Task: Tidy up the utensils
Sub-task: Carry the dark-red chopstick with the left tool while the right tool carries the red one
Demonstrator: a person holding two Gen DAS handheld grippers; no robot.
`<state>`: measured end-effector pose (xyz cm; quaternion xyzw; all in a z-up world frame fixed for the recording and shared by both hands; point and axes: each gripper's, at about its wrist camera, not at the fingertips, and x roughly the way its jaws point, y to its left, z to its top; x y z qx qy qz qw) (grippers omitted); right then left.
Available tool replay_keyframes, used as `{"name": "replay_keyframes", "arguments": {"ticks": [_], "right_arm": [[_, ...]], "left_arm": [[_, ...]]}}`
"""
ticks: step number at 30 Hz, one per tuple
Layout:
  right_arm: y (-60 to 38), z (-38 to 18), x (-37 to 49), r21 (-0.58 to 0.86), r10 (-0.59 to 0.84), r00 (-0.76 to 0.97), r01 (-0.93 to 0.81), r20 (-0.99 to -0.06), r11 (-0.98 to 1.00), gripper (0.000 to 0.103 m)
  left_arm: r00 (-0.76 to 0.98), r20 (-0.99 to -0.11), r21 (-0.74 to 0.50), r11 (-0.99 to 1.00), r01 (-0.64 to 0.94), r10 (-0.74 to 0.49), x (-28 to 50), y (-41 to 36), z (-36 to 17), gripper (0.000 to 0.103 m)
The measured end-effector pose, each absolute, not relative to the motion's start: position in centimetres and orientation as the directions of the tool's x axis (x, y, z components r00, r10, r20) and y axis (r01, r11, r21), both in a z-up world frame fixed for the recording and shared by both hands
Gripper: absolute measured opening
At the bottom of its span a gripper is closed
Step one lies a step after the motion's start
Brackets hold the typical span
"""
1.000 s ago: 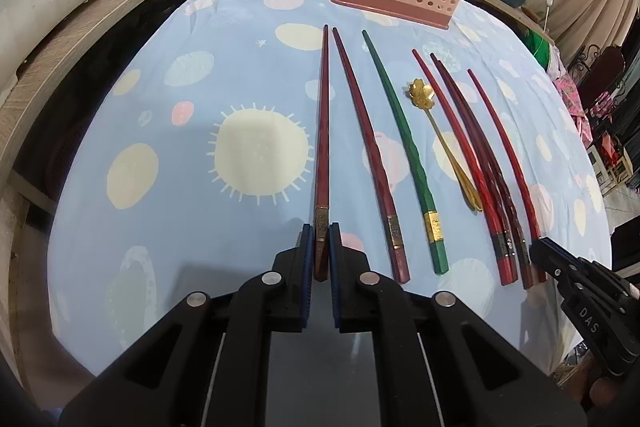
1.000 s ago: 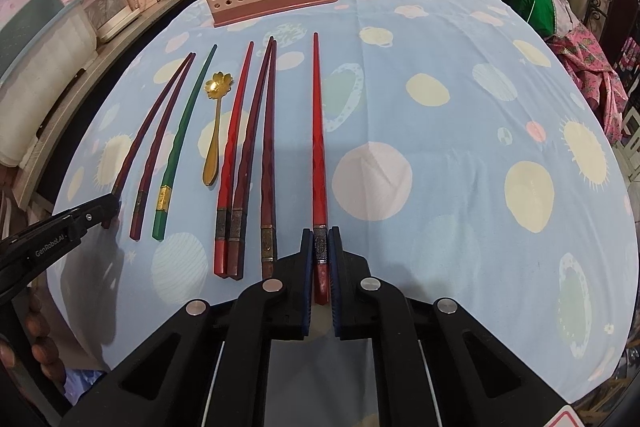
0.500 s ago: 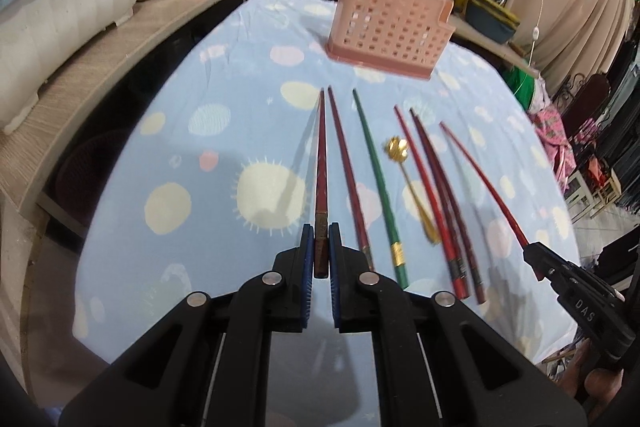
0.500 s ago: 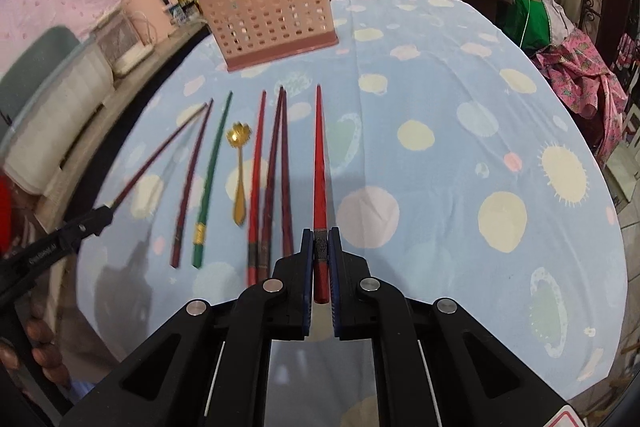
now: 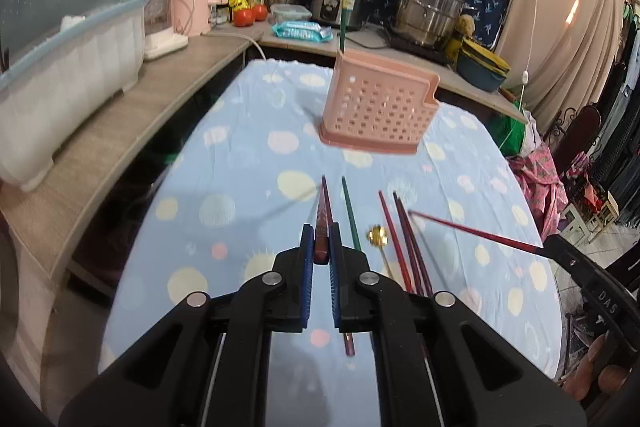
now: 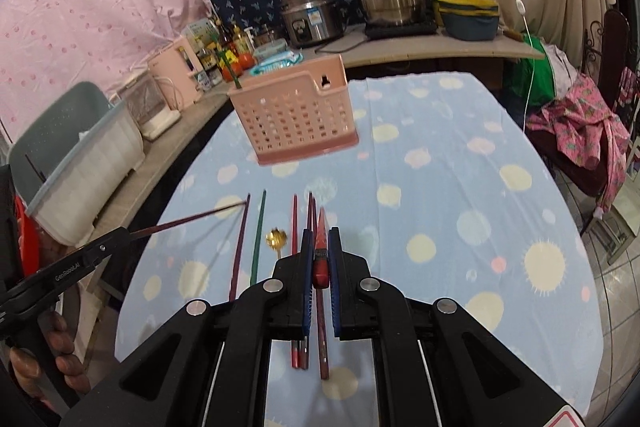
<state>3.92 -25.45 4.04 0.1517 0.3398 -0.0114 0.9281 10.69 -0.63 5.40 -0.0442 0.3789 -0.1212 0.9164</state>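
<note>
1. Left gripper (image 5: 321, 259) is clamped on a dark-red chopstick (image 5: 322, 223), centre frame.
2. Right gripper (image 6: 320, 259) pinches a red chopstick (image 6: 321, 239).
3. Aim both tips down into the pink basket (image 5: 376, 107), upper centre; avoid its rim.

The surface (image 5: 248, 155) lay bare between the row of chopsticks (image 6: 296, 223) and the pink basket (image 6: 294, 115), leaving an open lane straight ahead. The basket stood upright at the far end, a green chopstick (image 5: 342, 19) already sticking out of its left corner. To the left, a white bin (image 5: 60, 75) crowded the side counter (image 5: 132, 115). To the right, the cloth ran clear to its edge, with heaped pink fabric (image 6: 580, 123) beyond.
</note>
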Motion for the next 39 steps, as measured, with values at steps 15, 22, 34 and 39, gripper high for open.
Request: {"name": "replay_keyframes", "arguments": {"ticks": [15, 22, 34, 39], "right_arm": [[-28.2, 9.7, 8.6, 0.298, 0.056, 0.852, 0.119, -0.520, 0.947, 0.007], [-29.6, 11.9, 11.4, 0.308, 0.047, 0.878, 0.117, -0.476, 0.944, 0.007], [-31.5, 18.4, 18.1, 0.370, 0.062, 0.938, 0.073, -0.341, 0.926, 0.007], [-32.1, 20.9, 21.4, 0.399, 0.058, 0.961, 0.057, -0.270, 0.915, 0.007]], "left_arm": [[0.758, -0.593, -0.158, 0.962, 0.221, -0.271, 15.2, -2.6, 11.3, 0.007], [0.791, -0.535, -0.154, 0.955, 0.253, -0.296, 17.6, -4.1, 14.7, 0.007], [0.866, -0.388, -0.151, 0.949, 0.278, -0.315, 23.0, -5.8, 22.1, 0.007], [0.889, -0.345, -0.146, 0.952, 0.268, -0.302, 25.8, -6.4, 23.9, 0.007]]}}
